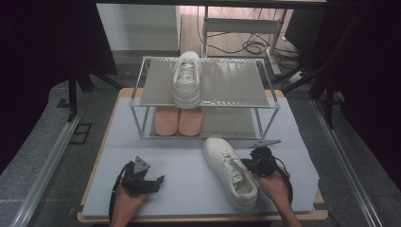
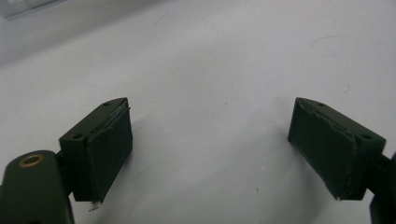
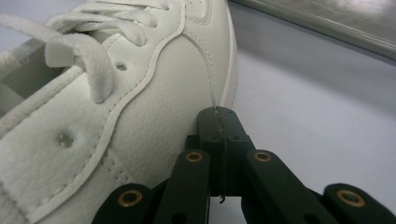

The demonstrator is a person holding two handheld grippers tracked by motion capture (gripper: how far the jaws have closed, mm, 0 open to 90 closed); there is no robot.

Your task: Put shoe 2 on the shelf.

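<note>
A white sneaker (image 1: 230, 173) lies on the pale blue table mat (image 1: 184, 163), toe toward the rack, heel near the front edge. My right gripper (image 1: 247, 163) is at the shoe's right side with both jaws pressed together and nothing between them. In the right gripper view its shut tips (image 3: 219, 116) rest against the sneaker's (image 3: 140, 93) leather side, below the laces. My left gripper (image 1: 159, 182) lies at the front left of the mat, well away from the shoe. Its jaws (image 2: 210, 149) stand wide open over bare mat.
A two-shelf metal rack (image 1: 231, 82) stands at the back of the mat. A second white sneaker (image 1: 187, 78) sits on its top shelf and a pink pair (image 1: 178, 120) on the lower one. The rack's rail (image 3: 327, 23) runs close behind the right gripper.
</note>
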